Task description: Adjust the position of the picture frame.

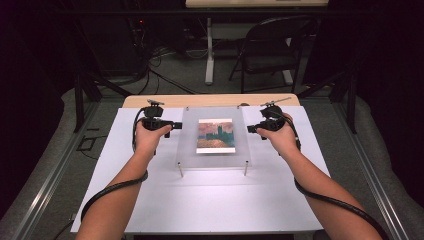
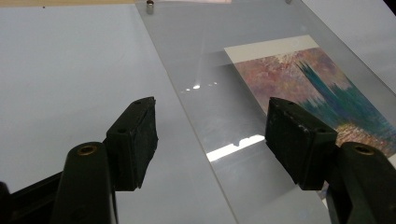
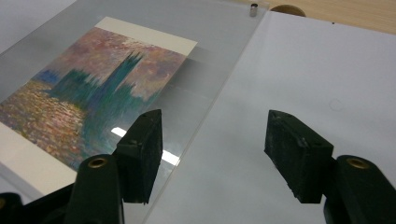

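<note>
A clear acrylic panel [image 1: 215, 114] rests on short metal standoffs [image 1: 180, 170] over a painted print [image 1: 216, 135] of a dark tower on water. My left gripper [image 1: 176, 126] hovers at the panel's left edge, jaws open and pointing inward. My right gripper [image 1: 250, 129] mirrors it at the right edge, also open. In the left gripper view the panel [image 2: 205, 51] edge runs between the wide-apart jaws of that gripper [image 2: 211, 105], with the print [image 2: 317, 79] to the right. In the right gripper view the gripper [image 3: 215, 115] straddles the panel [image 3: 219, 28] edge, the print [image 3: 102, 79] at left. Neither gripper is pressing on anything.
A white sheet [image 1: 200, 200] covers the tabletop, with a wooden strip [image 1: 210, 100] showing at the far edge. Beyond the table stand a folding chair [image 1: 270, 50] and a white table leg [image 1: 209, 55]. A standoff [image 3: 254, 9] marks the panel's far right corner.
</note>
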The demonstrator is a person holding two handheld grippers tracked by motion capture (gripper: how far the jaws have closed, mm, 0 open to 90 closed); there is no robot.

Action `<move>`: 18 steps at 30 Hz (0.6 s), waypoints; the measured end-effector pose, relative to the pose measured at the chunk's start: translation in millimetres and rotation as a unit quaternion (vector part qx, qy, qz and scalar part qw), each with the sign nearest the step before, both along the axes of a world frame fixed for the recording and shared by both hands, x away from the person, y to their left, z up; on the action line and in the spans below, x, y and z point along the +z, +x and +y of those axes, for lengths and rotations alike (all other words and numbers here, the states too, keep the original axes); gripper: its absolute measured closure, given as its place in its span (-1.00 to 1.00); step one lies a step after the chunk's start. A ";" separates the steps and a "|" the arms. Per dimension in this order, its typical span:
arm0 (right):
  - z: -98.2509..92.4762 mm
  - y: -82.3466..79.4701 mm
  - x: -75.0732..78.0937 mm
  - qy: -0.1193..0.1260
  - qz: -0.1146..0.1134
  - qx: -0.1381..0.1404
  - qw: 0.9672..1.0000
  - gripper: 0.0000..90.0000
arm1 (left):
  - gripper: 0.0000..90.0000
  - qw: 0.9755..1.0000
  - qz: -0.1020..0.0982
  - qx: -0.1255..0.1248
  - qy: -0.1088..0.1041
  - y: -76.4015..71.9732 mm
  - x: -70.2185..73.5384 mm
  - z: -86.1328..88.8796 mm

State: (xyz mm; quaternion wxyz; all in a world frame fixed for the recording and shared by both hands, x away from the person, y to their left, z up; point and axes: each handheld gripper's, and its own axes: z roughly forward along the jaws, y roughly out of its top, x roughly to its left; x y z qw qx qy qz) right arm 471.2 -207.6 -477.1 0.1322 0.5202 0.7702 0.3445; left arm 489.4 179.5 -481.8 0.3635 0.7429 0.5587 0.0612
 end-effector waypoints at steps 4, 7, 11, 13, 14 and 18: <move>8.7 9.5 -5.3 -0.001 0.004 -0.002 1.000 -0.19 | -0.24 1.000 0.005 0.003 -0.001 8.9 -6.7 -4.6; 15.5 16.0 -12.4 0.003 0.014 -0.004 1.000 -0.19 | -0.24 1.000 0.009 0.004 0.002 13.9 -12.6 -8.2; 22.6 23.6 -24.4 0.007 0.022 -0.009 1.000 -0.19 | -0.24 1.000 0.017 0.009 0.010 19.1 -20.1 -10.9; 24.7 26.0 -30.2 0.008 0.025 -0.010 1.000 -0.19 | -0.24 1.000 0.020 0.013 0.010 21.4 -23.6 -12.1; 25.9 26.8 -33.1 0.008 0.027 -0.012 1.000 -0.19 | -0.24 1.000 0.021 0.015 0.013 22.3 -25.1 -12.4; 27.7 30.9 -41.2 0.015 0.034 -0.015 0.999 -0.20 | -0.24 0.999 0.030 0.023 0.017 25.6 -31.1 -14.0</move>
